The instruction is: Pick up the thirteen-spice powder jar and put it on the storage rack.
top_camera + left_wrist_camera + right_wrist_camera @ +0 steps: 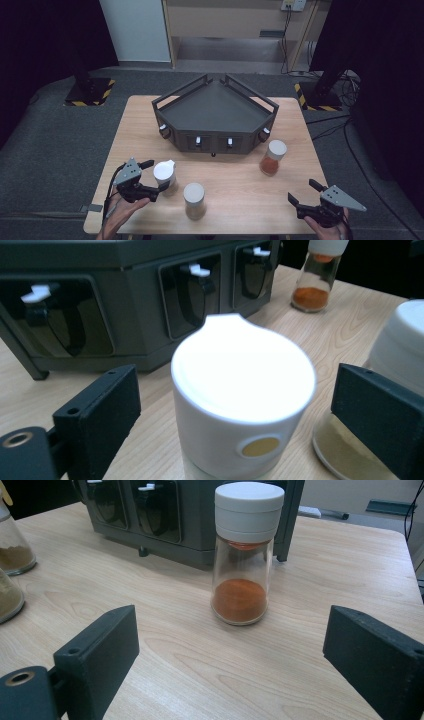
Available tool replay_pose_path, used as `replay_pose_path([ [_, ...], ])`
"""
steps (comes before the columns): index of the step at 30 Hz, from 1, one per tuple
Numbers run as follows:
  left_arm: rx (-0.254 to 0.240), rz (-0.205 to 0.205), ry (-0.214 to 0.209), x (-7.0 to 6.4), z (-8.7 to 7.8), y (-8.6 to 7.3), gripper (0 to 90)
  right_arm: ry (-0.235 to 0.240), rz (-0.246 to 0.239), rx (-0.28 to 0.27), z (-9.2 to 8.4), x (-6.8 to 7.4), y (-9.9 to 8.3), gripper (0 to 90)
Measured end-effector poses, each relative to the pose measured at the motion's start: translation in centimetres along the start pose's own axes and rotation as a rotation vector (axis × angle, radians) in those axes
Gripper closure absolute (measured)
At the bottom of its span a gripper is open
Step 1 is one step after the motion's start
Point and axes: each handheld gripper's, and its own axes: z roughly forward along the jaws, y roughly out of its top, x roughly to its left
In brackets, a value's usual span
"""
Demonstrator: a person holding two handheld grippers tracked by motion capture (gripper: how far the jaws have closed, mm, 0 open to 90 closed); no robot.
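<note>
My left gripper [155, 175] stands open around a white-capped spice jar [164, 171] at the table's front left. In the left gripper view the jar [243, 360], with a spouted lid, stands between the jaws with a gap on each side of my left gripper [235, 390]. A second white-capped jar [194, 200] of tan powder stands just right of it, seen also as a jar [400, 340] beyond the right jaw. My right gripper [302, 191] is open at the front right. An orange-powder jar [242, 580] stands upright ahead of my right gripper [231, 645], well apart from it.
A dark grey angular rack [215, 107] with small white-handled drawers occupies the table's far middle; its front [125, 300] is close behind the left jar. The orange jar [272, 157] stands near the rack's right corner. Bare wood lies between the hands.
</note>
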Motion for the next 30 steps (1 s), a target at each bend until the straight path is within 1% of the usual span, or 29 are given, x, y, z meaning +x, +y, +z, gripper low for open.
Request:
replay_pose_path([
  [4,0.001,-0.006,-0.007,0.1,0.7,-0.4,7.3,0.0,0.001,-0.001,0.0,0.0,0.0,7.7],
  [6,-0.001,0.0,-0.005,0.1,1.1,-0.6,9.6,0.0,0.001,-0.002,0.0,0.0,0.0,7.8],
  [10,-0.02,0.011,-0.017,0.2,1.4,-1.2,18.3,0.001,-0.001,0.0,0.0,0.0,0.0,8.1],
  [11,-0.025,0.02,-0.016,0.1,1.4,-1.3,22.4,0.001,0.0,0.0,0.0,0.0,0.0,8.1],
  [12,-0.025,0.02,-0.016,0.1,1.4,-1.3,24.7,0.001,-0.001,0.0,0.0,0.0,0.0,8.2],
  [13,-0.033,0.028,-0.005,0.0,1.4,-1.4,26.3,0.001,-0.001,0.0,0.0,0.0,0.0,8.1],
  [14,-0.037,0.025,-0.005,0.0,1.4,-1.5,28.6,0.001,-0.001,-0.001,0.0,0.0,0.0,8.2],
  [16,-0.049,0.018,0.003,-0.1,1.4,-1.8,29.0,0.0,-0.001,-0.001,0.0,0.0,0.0,8.3],
  [18,-0.047,0.031,0.007,-0.3,1.3,-1.8,29.1,0.001,-0.002,-0.001,0.0,0.0,0.0,8.3],
  [23,-0.042,0.034,0.006,-0.3,1.4,-1.5,29.3,0.0,-0.002,-0.001,0.0,0.0,0.0,8.3],
  [25,-0.04,0.034,-0.003,-0.3,1.4,-1.2,29.3,0.0,-0.002,-0.002,0.0,0.0,0.0,8.3],
  [27,-0.041,0.024,-0.014,-0.2,1.4,-0.7,29.2,-0.002,-0.002,-0.005,0.0,0.0,-0.1,8.4],
  [30,-0.049,0.038,-0.024,-0.1,1.3,0.3,29.3,-0.002,-0.003,-0.011,-0.1,0.0,-0.1,8.5],
])
